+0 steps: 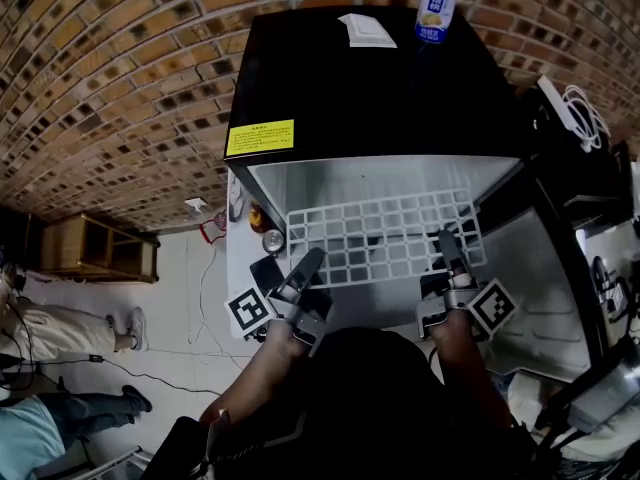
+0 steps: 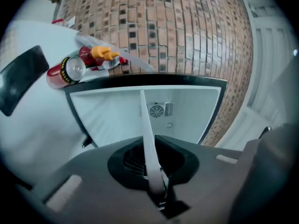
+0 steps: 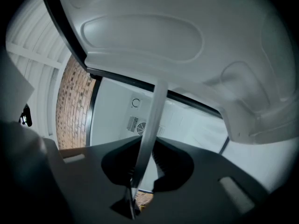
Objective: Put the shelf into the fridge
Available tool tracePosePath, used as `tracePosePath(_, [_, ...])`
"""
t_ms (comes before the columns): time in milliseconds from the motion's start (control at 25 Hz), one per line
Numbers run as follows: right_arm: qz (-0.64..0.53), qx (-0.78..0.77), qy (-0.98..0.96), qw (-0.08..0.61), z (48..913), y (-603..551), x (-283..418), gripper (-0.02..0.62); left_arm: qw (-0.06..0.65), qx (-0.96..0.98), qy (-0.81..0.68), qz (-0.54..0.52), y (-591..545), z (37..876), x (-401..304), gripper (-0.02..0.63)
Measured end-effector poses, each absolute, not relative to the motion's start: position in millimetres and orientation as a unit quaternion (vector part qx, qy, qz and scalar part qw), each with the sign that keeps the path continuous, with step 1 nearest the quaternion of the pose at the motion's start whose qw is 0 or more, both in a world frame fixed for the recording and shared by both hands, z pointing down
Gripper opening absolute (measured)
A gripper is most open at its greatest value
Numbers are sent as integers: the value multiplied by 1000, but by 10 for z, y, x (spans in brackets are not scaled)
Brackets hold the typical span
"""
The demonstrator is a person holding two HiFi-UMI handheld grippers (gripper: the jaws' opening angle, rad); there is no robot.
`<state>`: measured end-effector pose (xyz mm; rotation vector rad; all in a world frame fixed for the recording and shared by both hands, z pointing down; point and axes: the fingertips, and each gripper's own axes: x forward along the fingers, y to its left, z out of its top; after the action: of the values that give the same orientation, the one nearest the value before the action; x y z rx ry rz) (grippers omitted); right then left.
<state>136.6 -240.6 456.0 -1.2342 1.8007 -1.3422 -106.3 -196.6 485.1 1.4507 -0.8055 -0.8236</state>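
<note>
The white wire shelf (image 1: 380, 233) lies level at the mouth of the black mini fridge (image 1: 370, 88), its far edge just inside the grey interior (image 1: 380, 178). My left gripper (image 1: 308, 263) is shut on the shelf's near left edge and my right gripper (image 1: 450, 248) on its near right edge. In the left gripper view the shelf (image 2: 148, 139) runs edge-on between the jaws of the left gripper (image 2: 155, 178) toward the back wall's fan vent (image 2: 156, 110). In the right gripper view the shelf (image 3: 152, 120) is pinched likewise by the right gripper (image 3: 134, 183).
A blue-and-white can (image 1: 437, 6) and a white paper (image 1: 367, 30) sit on the fridge top. A red can (image 2: 65, 71) and a small bottle (image 2: 100, 54) lie on the white surface at the left. The open door's moulded liner (image 3: 154, 36) stands at the right. Brick wall behind.
</note>
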Motion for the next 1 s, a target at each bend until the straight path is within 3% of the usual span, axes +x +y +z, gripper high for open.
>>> tracePosePath(600, [-510,-448,667,307,4495,-2344,1390,57,550,691,-334,-329,-1930,4475,-1020,23])
tracePosePath(1000, [-504,-460,667,300,4489,-2359,1382,55,577,664,-321,-351,-2031,4542,-1039,23])
